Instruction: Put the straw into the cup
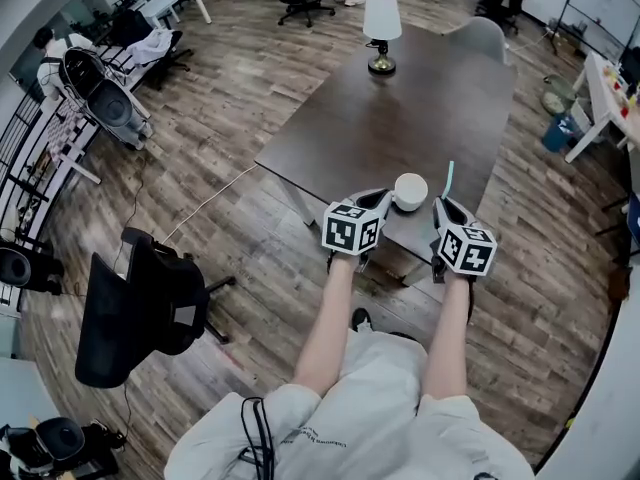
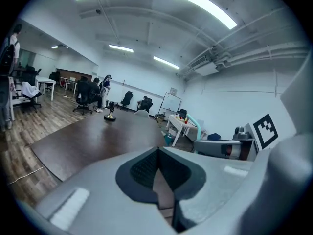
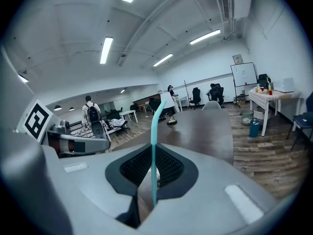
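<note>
The cup [image 1: 410,190] is shown only by the head view. Beside it, the straw [image 3: 155,119] is clamped upright in the right hand-held gripper [image 3: 152,150]. The left hand-held gripper [image 2: 159,150] is closed on nothing.

Lamp [image 1: 381,28] on dark table [image 1: 400,118]; black chair [image 1: 140,308] nearby; stroller [image 1: 105,98], perhaps, far left.

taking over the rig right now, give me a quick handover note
Left gripper: shut, nothing between its jaws, beside the cup.
Right gripper: shut on the teal straw, held upright with the bent end up.
Cup: white, upright near the table's near edge, between the two grippers.
Done: straw is in hand.
Left: bring the straw over the cup and lower it in.
</note>
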Demonstrator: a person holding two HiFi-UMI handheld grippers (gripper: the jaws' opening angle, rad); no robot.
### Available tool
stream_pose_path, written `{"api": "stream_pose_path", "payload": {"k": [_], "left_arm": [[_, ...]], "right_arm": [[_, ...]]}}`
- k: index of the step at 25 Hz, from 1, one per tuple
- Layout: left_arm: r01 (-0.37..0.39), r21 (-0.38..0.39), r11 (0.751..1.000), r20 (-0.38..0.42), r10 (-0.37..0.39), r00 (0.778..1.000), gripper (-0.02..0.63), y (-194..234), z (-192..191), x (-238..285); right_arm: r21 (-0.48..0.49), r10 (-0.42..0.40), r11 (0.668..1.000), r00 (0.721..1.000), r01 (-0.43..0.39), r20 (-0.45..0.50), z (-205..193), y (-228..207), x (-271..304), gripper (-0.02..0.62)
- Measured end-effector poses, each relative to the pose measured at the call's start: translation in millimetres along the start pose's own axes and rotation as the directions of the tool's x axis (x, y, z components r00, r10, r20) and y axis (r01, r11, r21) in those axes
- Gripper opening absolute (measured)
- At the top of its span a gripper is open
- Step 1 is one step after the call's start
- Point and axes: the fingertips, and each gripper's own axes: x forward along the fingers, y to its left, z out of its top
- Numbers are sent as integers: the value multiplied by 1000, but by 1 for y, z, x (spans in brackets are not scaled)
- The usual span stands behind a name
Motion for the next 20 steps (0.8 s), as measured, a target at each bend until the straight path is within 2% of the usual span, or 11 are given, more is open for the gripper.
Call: {"api": "stream_pose_path", "payload": {"k": [3, 5, 8, 10, 12, 20], "left_arm": [[-5, 11, 1000, -43, 5, 999, 0, 11, -9, 5], [-10, 66, 998, -91, 16, 996, 0, 21, -8, 7], [-10, 130, 991, -130, 27, 991, 0, 34, -3, 7], [-8, 122, 993, -110, 22, 994, 0, 42, 5, 8], [-6, 106, 994, -90, 15, 996, 0, 44, 9, 12], [-14, 54, 998, -100, 20, 995, 0, 46, -13, 35]], "right_arm": [[-7, 50, 999, 998, -50, -28, -1, -1, 11, 48], [-5, 70, 998, 997, -70, -30, 10, -1, 24, 48], [57, 97, 994, 995, -97, 13, 27, 3, 38, 48], [62, 110, 992, 994, -111, 20, 32, 8, 50, 48], [26, 99, 995, 995, -99, -2, 30, 9, 59, 48], [19, 105, 994, 994, -104, -39, 13, -4, 65, 48]]}}
